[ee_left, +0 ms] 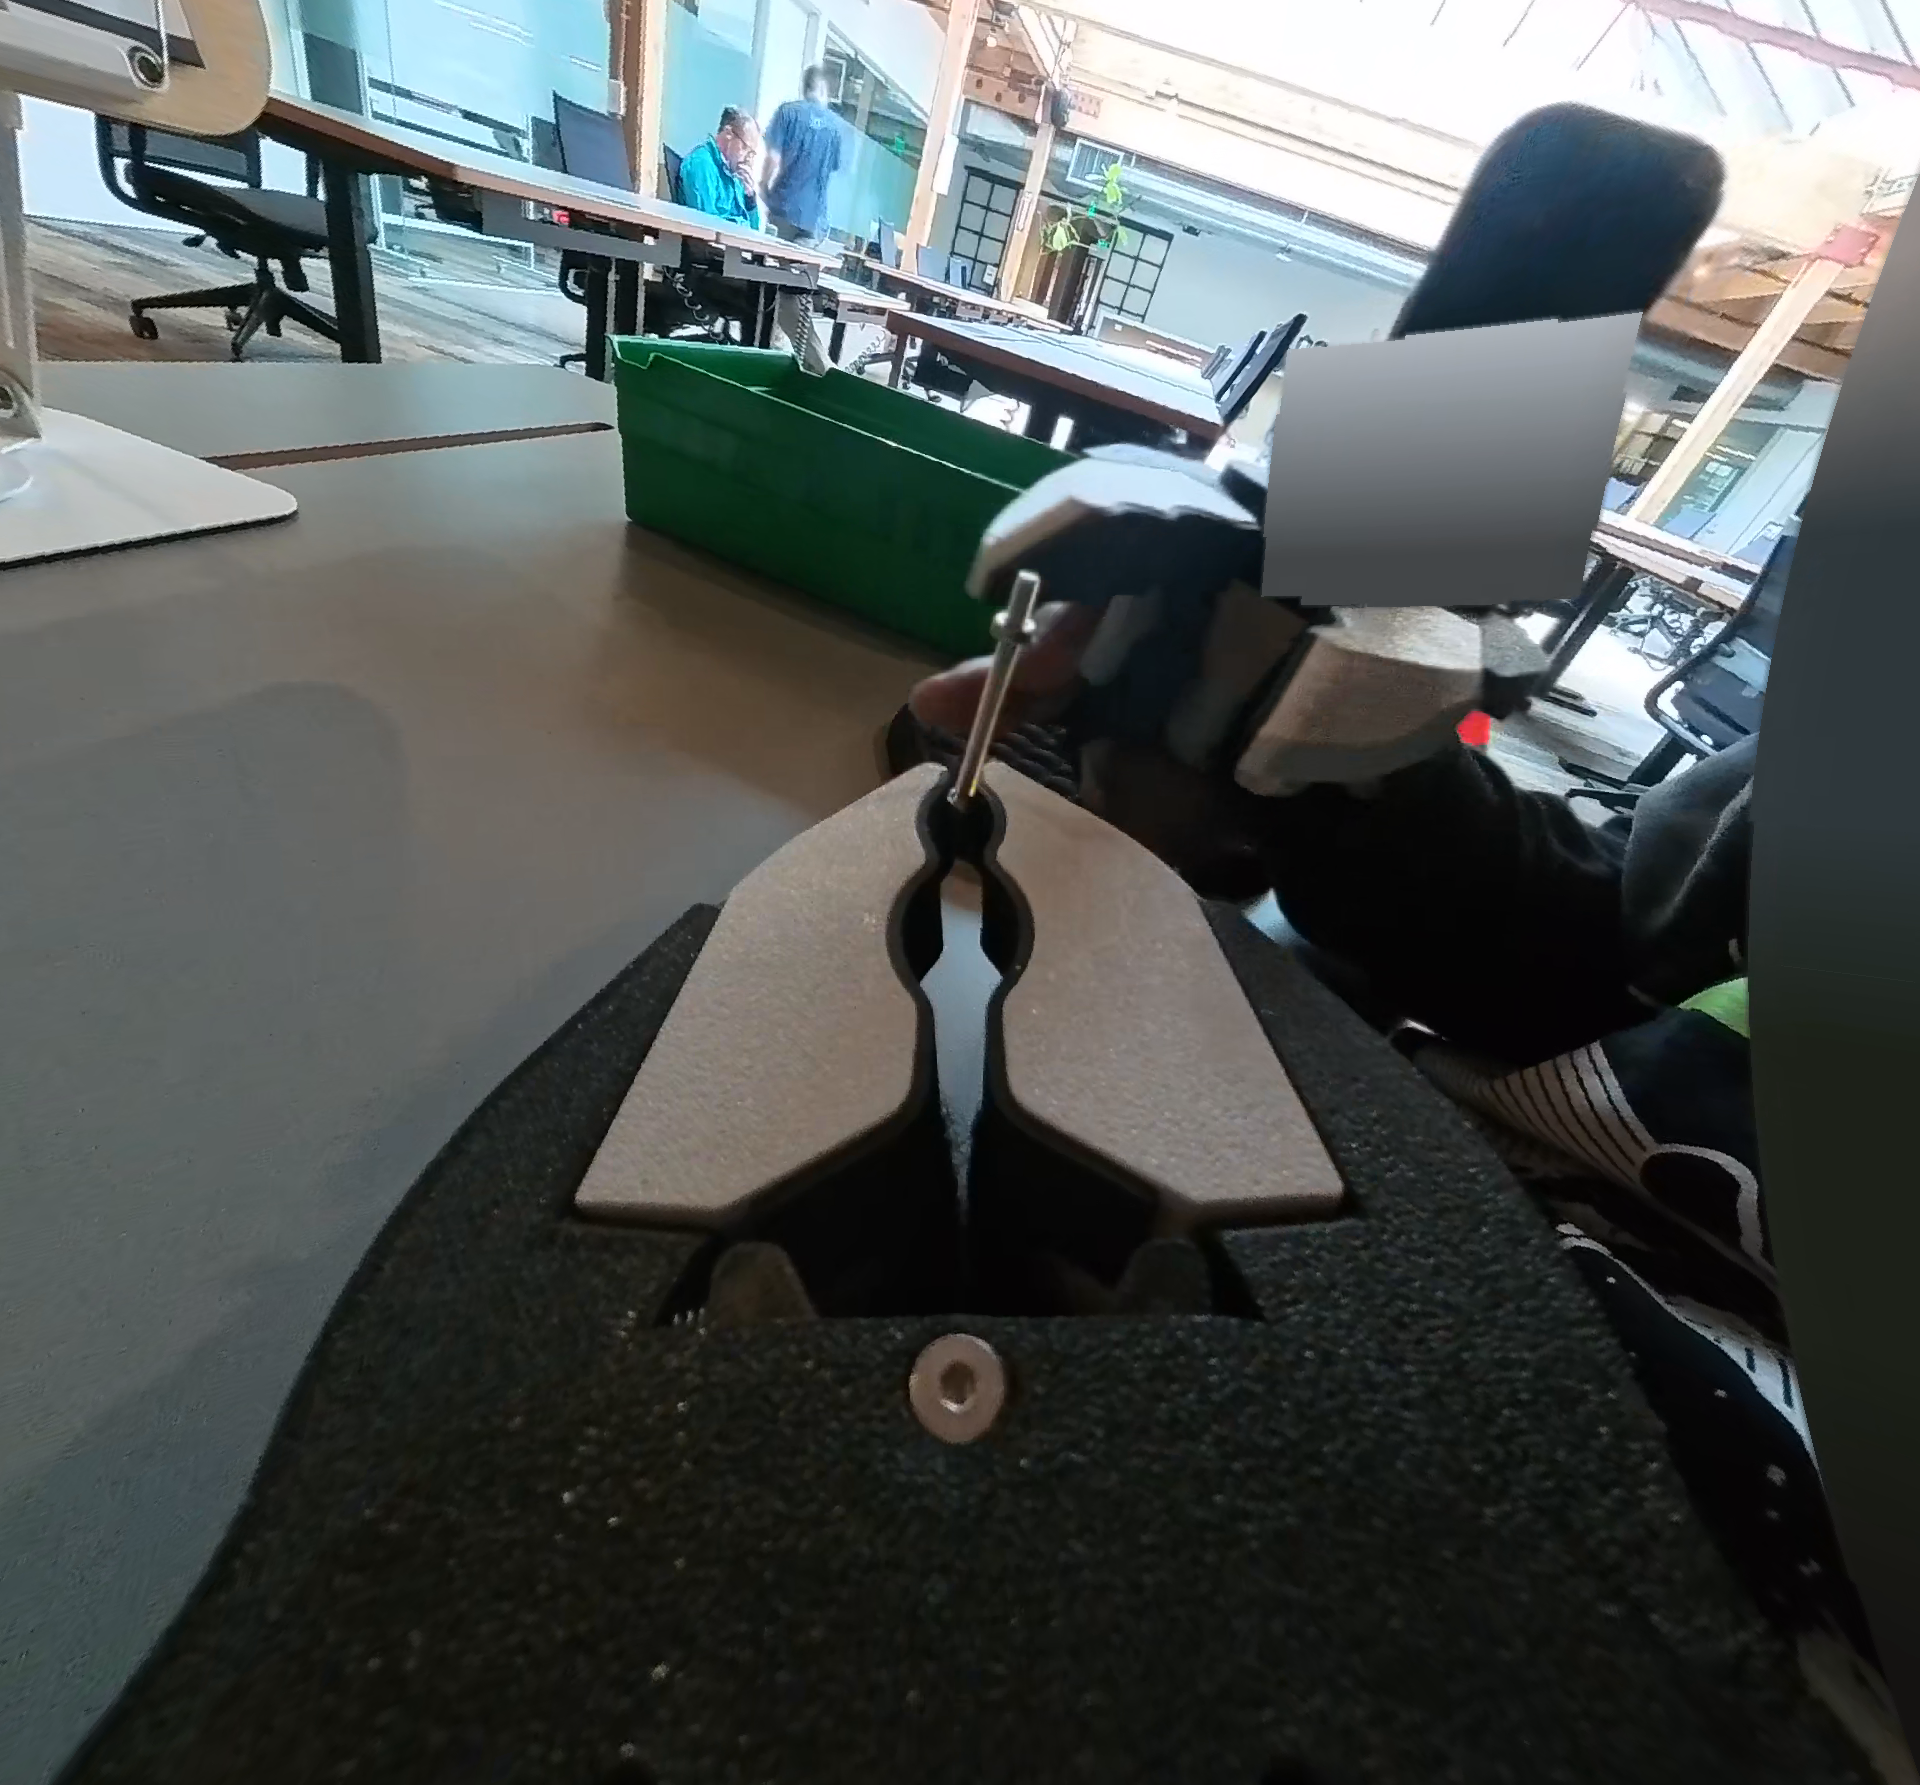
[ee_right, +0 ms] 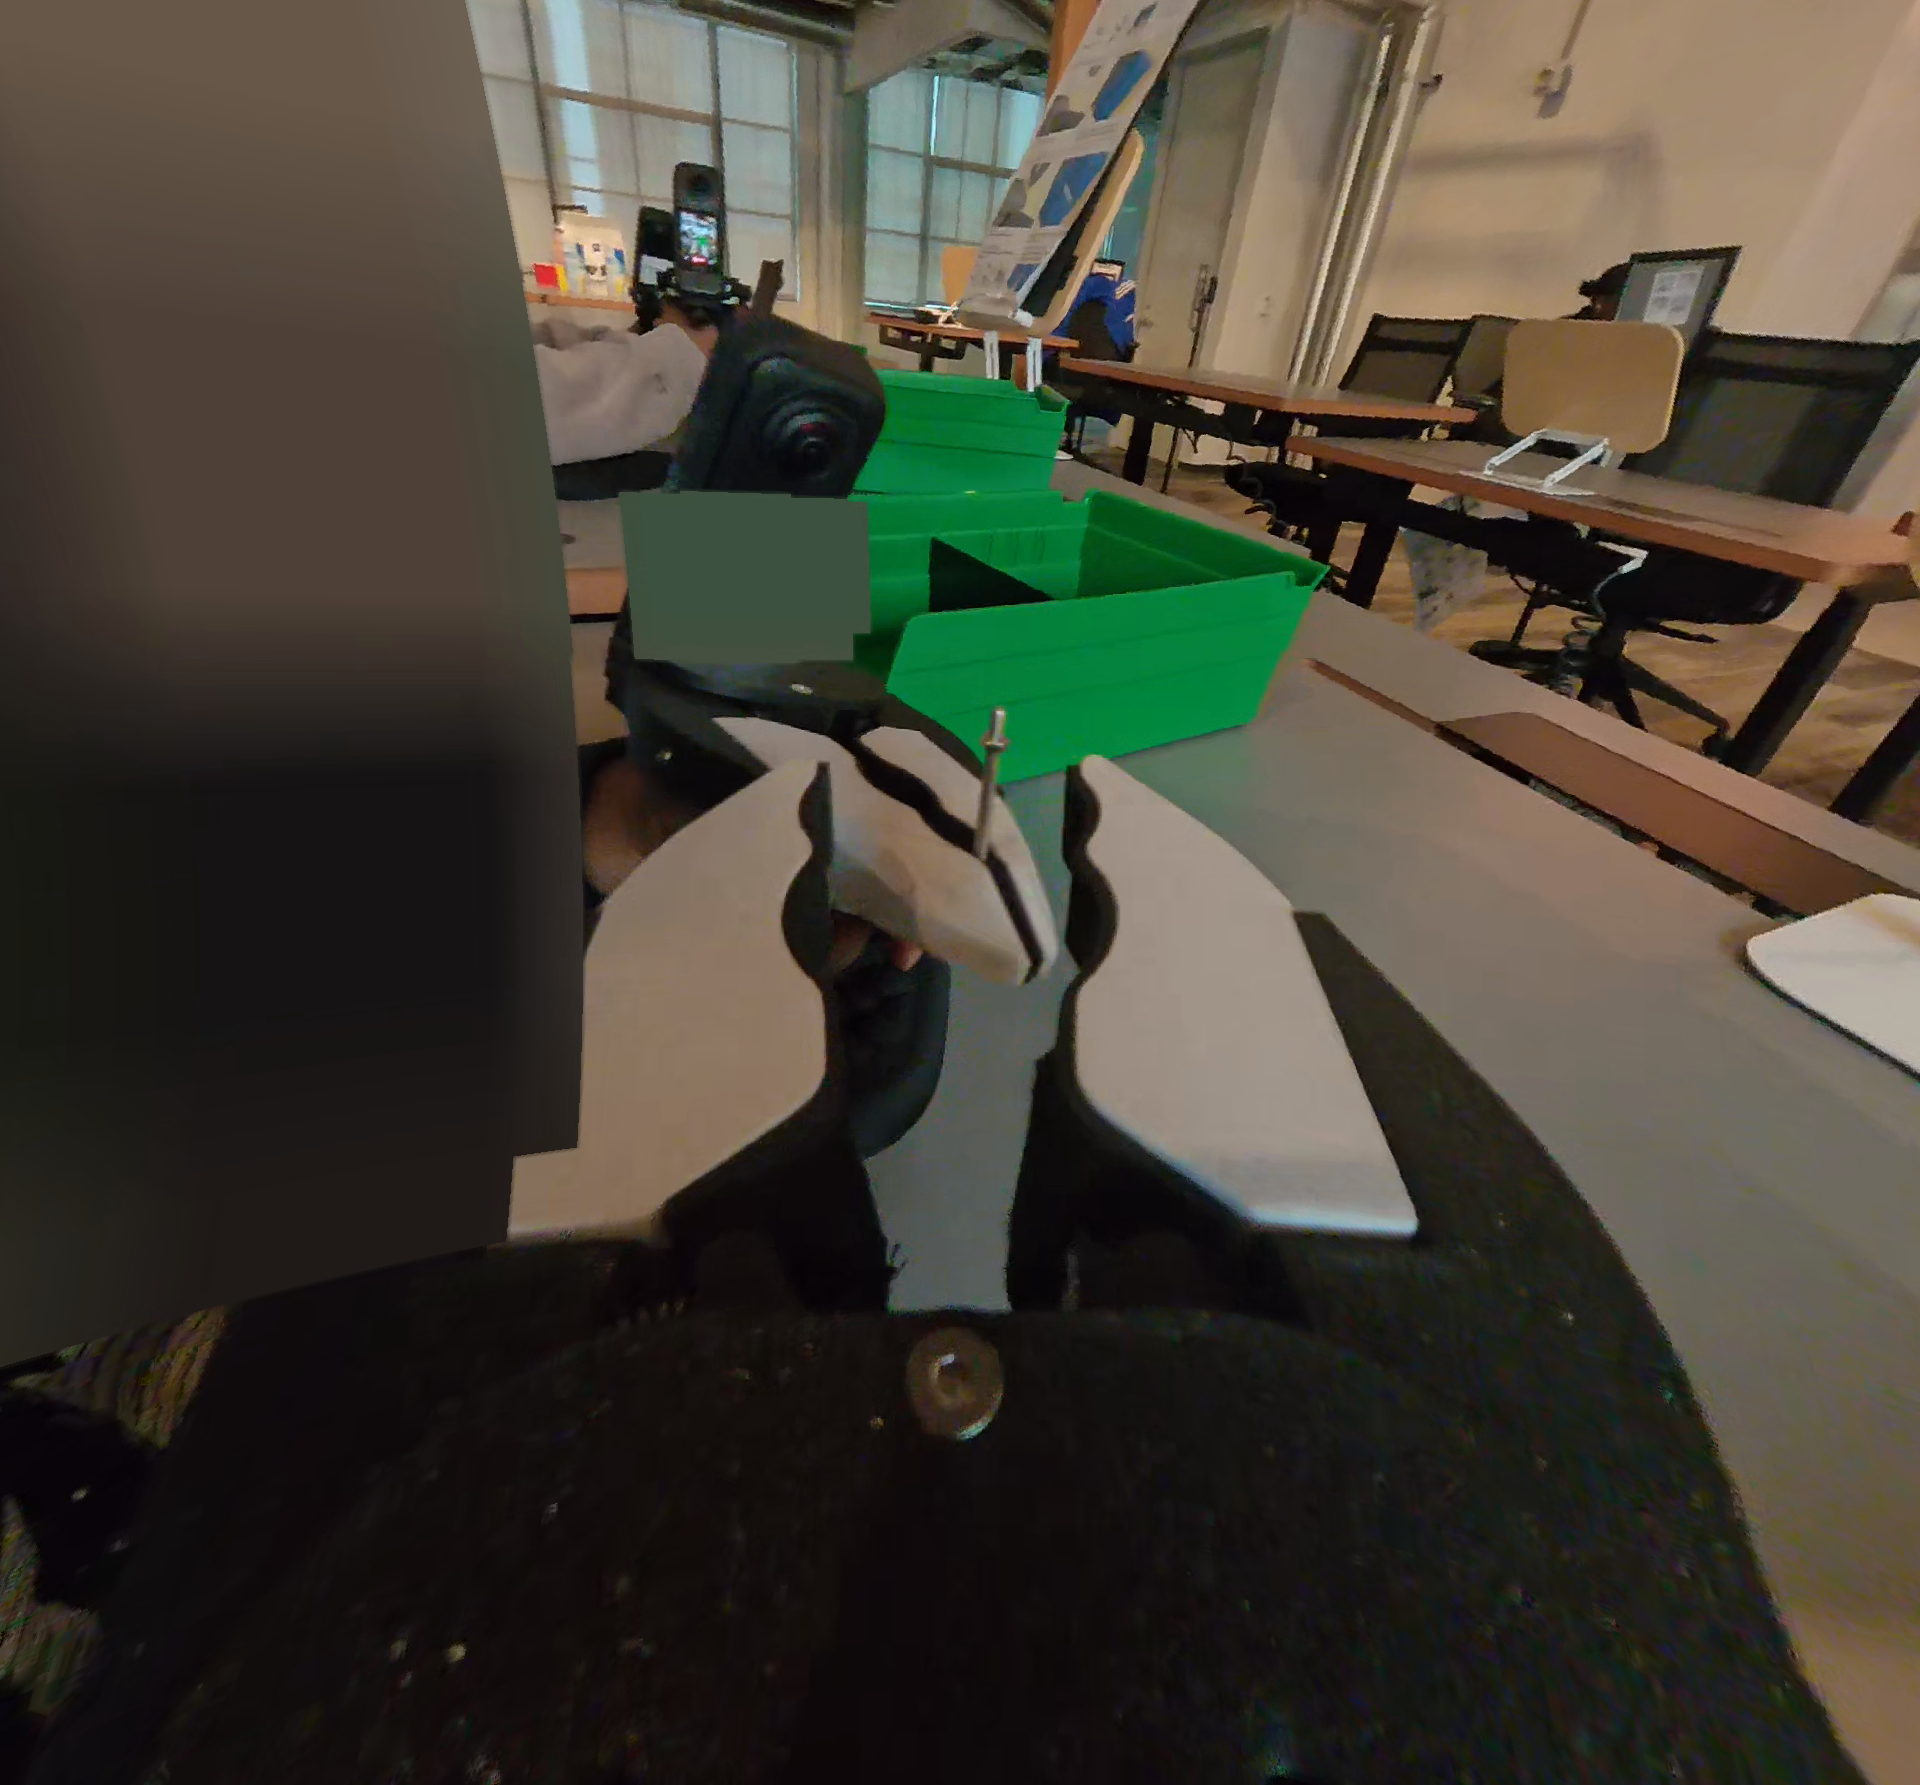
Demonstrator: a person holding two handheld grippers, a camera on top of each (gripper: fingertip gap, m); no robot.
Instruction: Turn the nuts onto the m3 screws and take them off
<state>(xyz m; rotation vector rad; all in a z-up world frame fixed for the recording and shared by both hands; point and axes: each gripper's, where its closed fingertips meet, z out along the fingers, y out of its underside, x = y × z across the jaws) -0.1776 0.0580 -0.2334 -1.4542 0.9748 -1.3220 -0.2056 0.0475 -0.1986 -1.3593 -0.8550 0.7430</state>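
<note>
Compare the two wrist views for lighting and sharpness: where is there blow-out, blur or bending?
Left wrist view: skylights blown out, the right tongs soft beyond the sharper screw, tabletop evenly lit with faint shadows. Right wrist view: dimmer and warmer, green bin crisp, wide-angle bending toward the edges.

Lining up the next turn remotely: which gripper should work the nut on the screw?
Right. The left gripper is shut on the screw, holding it upright; the right gripper is open, its fingers either side of the left's tip, near the nut.
</note>
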